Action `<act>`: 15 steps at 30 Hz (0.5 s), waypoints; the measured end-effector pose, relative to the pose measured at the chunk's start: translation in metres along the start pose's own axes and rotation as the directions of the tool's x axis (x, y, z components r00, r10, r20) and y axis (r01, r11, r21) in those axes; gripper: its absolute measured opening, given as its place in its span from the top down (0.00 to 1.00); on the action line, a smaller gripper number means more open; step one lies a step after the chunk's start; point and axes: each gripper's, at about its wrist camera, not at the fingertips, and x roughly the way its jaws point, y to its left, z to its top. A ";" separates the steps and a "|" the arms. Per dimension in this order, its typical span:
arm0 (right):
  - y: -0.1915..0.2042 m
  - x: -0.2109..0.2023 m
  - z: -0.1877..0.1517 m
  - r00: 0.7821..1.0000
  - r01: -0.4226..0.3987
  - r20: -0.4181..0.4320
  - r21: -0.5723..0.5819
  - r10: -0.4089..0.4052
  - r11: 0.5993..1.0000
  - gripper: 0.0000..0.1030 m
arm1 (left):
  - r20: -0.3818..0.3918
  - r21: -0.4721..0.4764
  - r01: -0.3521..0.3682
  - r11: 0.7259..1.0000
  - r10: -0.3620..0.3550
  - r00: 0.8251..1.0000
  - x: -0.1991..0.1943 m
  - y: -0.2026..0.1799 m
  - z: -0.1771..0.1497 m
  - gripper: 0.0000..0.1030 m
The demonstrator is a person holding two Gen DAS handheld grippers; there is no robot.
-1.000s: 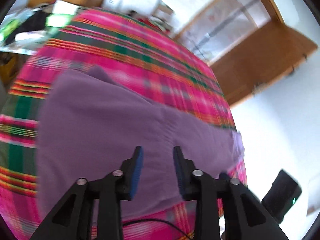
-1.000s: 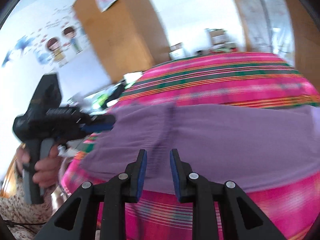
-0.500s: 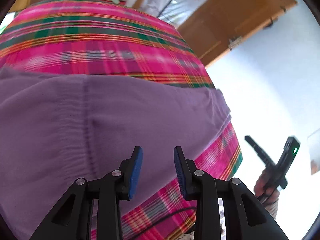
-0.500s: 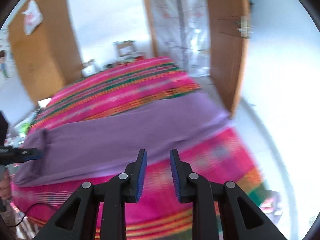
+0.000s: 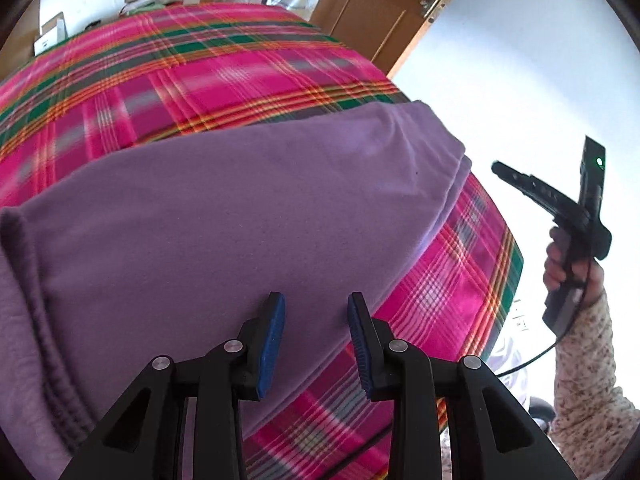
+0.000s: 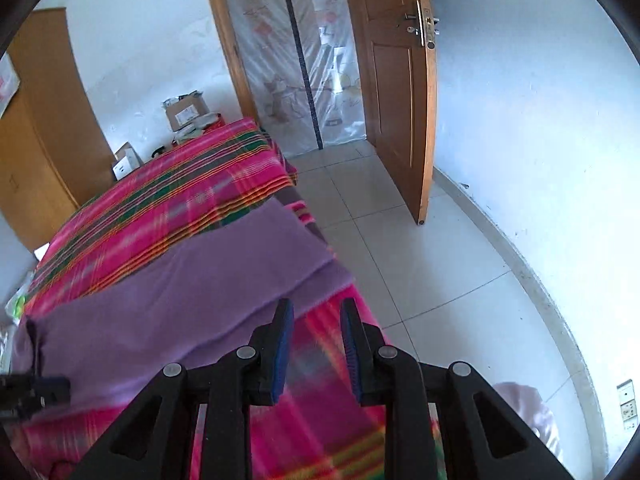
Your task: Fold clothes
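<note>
A purple garment (image 5: 248, 208) lies flat and long across a bed with a pink plaid cover (image 5: 208, 60). My left gripper (image 5: 315, 300) hovers open over the garment's near edge, nothing between its blue pads. In the left wrist view a hand holds the right gripper (image 5: 560, 208) off the bed's right side, above the floor. In the right wrist view my right gripper (image 6: 316, 306) stands open over the plaid cover (image 6: 160, 200), just beside the right end of the purple garment (image 6: 180, 288). The left gripper's dark tip (image 6: 32, 388) shows at the garment's far left end.
A brown door (image 6: 400, 80) stands open beyond the tiled floor (image 6: 420, 280), right of the bed. A wooden wardrobe (image 6: 40, 140) and cardboard boxes (image 6: 186, 110) stand past the bed's far end. A pale cloth (image 6: 520, 400) lies low at the right.
Both views have swung to the right along the garment. The right gripper has moved from over the garment's middle to its right end at the bed's edge. Both grippers have stayed open.
</note>
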 end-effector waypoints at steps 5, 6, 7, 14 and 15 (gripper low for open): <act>-0.012 0.035 0.016 0.999 -0.044 -0.026 0.056 0.045 0.997 0.73 | 0.005 -0.022 0.014 1.000 -0.014 1.000 0.005 0.002 0.008 0.67; -0.014 0.039 0.018 0.998 -0.053 -0.030 0.068 0.055 0.996 0.73 | 0.008 -0.025 0.010 1.000 -0.010 1.000 0.006 0.002 0.009 0.67; -0.017 0.044 0.020 0.998 -0.059 -0.034 0.080 0.062 0.995 0.72 | 0.013 -0.015 0.002 1.000 -0.002 1.000 0.006 0.000 0.011 0.67; -0.025 0.054 0.025 0.994 -0.102 -0.031 0.099 0.106 0.990 0.72 | 0.012 0.092 -0.054 0.994 0.053 0.999 0.015 -0.023 0.012 0.61; -0.024 0.054 0.025 0.993 -0.112 -0.028 0.099 0.116 0.989 0.72 | 0.011 0.107 -0.062 0.992 0.061 0.998 0.016 -0.027 0.011 0.61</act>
